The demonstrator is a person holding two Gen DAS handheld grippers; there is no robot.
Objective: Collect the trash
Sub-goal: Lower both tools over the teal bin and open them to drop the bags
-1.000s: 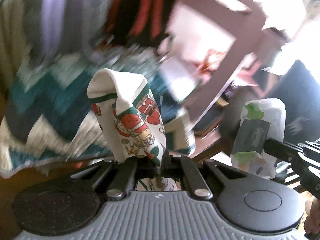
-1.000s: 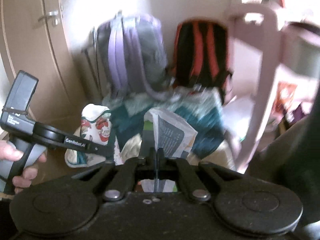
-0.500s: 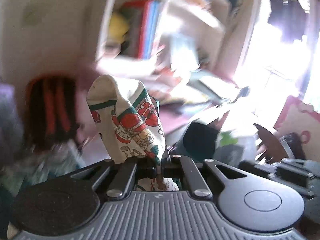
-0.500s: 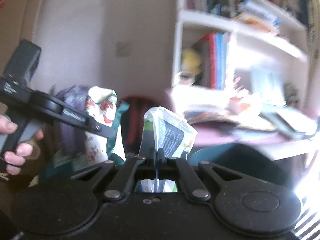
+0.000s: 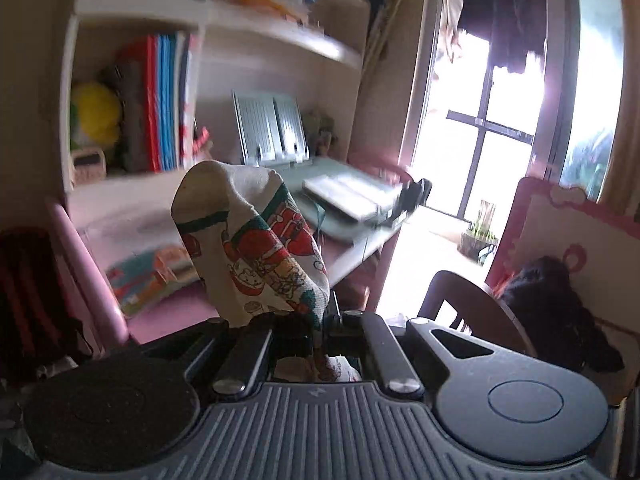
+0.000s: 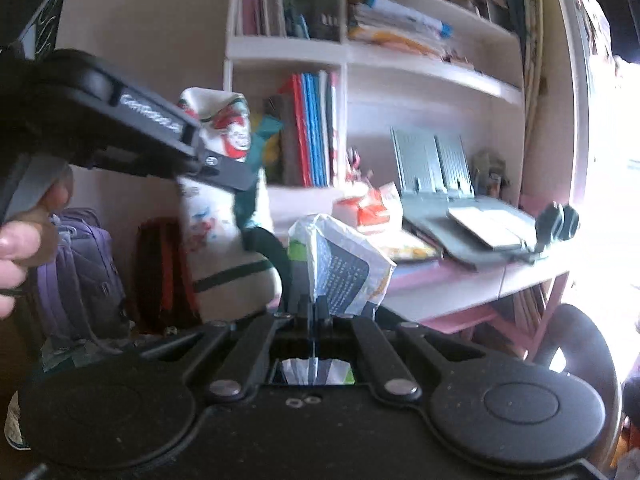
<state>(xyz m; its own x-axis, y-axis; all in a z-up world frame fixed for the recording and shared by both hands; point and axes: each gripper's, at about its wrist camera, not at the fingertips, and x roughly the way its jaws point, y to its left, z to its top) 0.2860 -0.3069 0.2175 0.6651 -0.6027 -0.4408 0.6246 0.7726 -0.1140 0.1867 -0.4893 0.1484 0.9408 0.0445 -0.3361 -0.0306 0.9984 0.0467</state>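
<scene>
The right gripper (image 6: 316, 312) is clenched on a crumpled white wrapper (image 6: 340, 268) with a green patch and a dark printed panel; the wrapper stands up from between the closed jaws, and a scrap of it shows below them in the gap of the gripper body. The left gripper (image 5: 320, 320) is likewise clamped, grasping a printed cloth bag (image 5: 256, 248), off-white with green bands and red cartoon figures, which rises in a fold above the jaws.

In the right wrist view the left gripper (image 6: 224, 168) comes in from the left, held in a person's hand (image 6: 20, 240), and the cloth bag (image 6: 224, 216) hangs down from it, just left of the wrapper.

Further off, low on the left against the wall, stand a purple backpack (image 6: 80, 276) and a dark one with red stripes (image 6: 160, 272). To the right runs a pink desk (image 6: 480, 280) carrying a grey closed laptop (image 6: 480, 224), loose papers and a red and white packet (image 6: 368, 208). Behind the desk a white shelf unit (image 6: 360, 60) holds red and blue folders (image 6: 312, 128), books and piled papers. At the far right a bright window (image 5: 492, 120) glares, with a dark chair back (image 5: 460, 304) near it.
</scene>
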